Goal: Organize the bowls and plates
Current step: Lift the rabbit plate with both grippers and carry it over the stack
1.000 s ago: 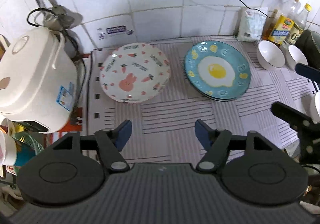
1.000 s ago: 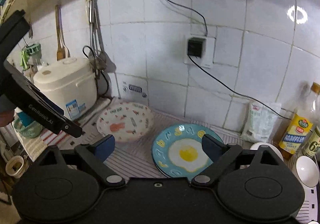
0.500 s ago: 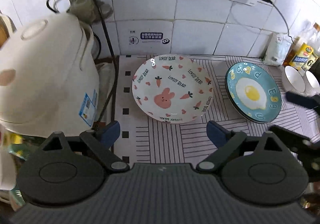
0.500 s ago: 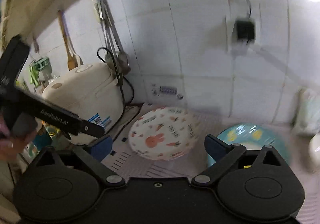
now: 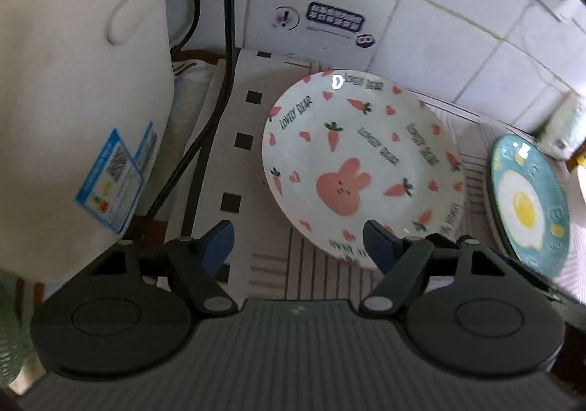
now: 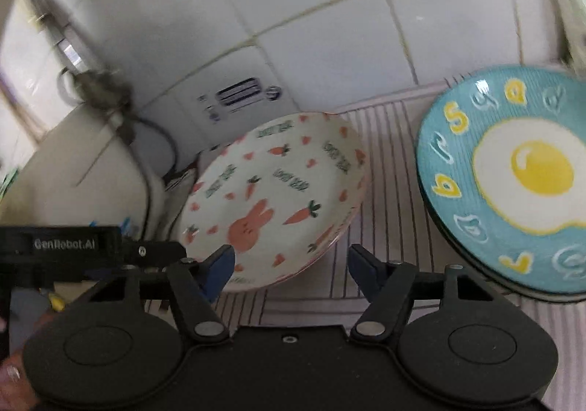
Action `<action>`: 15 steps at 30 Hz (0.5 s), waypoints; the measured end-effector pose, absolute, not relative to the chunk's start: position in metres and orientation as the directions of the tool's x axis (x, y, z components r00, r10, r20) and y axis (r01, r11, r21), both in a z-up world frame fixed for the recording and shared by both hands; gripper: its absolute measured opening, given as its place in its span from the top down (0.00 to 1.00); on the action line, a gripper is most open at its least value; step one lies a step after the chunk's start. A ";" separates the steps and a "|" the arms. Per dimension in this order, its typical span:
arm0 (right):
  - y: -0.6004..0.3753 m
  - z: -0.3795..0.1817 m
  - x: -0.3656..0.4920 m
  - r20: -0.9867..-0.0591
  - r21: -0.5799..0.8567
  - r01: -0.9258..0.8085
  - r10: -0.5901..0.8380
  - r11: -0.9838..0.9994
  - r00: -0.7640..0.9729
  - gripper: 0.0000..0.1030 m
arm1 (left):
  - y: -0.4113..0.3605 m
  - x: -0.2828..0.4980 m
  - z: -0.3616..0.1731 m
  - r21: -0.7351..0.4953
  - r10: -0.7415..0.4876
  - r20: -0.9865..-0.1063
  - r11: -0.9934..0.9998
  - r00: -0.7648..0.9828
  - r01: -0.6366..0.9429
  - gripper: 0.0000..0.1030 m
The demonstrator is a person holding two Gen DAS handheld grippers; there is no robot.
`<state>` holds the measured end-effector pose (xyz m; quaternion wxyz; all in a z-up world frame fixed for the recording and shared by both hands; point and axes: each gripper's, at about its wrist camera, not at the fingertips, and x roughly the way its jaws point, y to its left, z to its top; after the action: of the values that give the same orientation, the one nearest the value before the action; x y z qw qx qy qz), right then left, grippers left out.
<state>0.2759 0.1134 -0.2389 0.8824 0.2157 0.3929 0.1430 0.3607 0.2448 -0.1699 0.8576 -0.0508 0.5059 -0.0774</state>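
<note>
A white plate with a pink rabbit and carrots (image 5: 360,169) lies on the striped mat (image 5: 322,275), and it also shows in the right wrist view (image 6: 271,198). A blue fried-egg plate (image 5: 527,202) lies to its right, stacked on another plate (image 6: 512,173). My left gripper (image 5: 298,244) is open and empty, just before the rabbit plate's near left rim. My right gripper (image 6: 289,264) is open and empty, close over the rabbit plate's near right rim. The left gripper's body (image 6: 91,246) shows at the left of the right wrist view.
A cream rice cooker (image 5: 73,88) stands close on the left with a black cord (image 5: 205,125) beside it. The tiled wall (image 5: 403,26) rises right behind the plates. A white bag (image 5: 564,129) stands at the far right.
Both grippers have moved left and down, closing in on the rabbit plate. The bowls and bottles have slid out of view. Both stay open.
</note>
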 end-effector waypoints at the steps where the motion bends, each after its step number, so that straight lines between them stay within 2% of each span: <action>1: 0.114 -0.243 0.281 -0.632 0.497 -0.064 0.412 0.865 0.657 0.33 | 0.246 0.365 -0.174 -0.172 -0.188 -0.859 0.982 0.476 0.078 0.30; 5: 0.120 -0.253 0.291 -0.637 0.480 -0.047 0.385 0.876 0.667 0.49 | 0.245 0.381 -0.188 -0.157 -0.169 -0.867 0.985 0.468 0.064 0.44; 7: 0.122 -0.255 0.294 -0.639 0.465 -0.038 0.365 0.884 0.677 0.54 | 0.244 0.385 -0.192 -0.154 -0.164 -0.871 0.986 0.463 0.061 0.50; 8: 0.122 -0.257 0.294 -0.640 0.464 -0.029 0.357 0.885 0.681 0.60 | 0.244 0.386 -0.194 -0.154 -0.164 -0.869 0.986 0.466 0.060 0.53; 10: 0.120 -0.260 0.297 -0.647 0.465 -0.004 0.343 0.885 0.681 0.74 | 0.244 0.388 -0.196 -0.154 -0.164 -0.869 0.986 0.467 0.060 0.64; 13: 0.118 -0.263 0.298 -0.653 0.459 0.006 0.332 0.889 0.681 0.78 | 0.244 0.391 -0.201 -0.163 -0.174 -0.874 0.985 0.455 0.063 0.77; 15: 0.118 -0.264 0.297 -0.650 0.457 0.002 0.333 0.889 0.683 0.78 | 0.242 0.392 -0.202 -0.154 -0.170 -0.872 0.985 0.459 0.073 0.77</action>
<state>0.2972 0.1175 -0.2638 0.8915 0.2163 0.3872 0.0926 0.3919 0.2425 -0.2021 0.8528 -0.0471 0.5152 -0.0712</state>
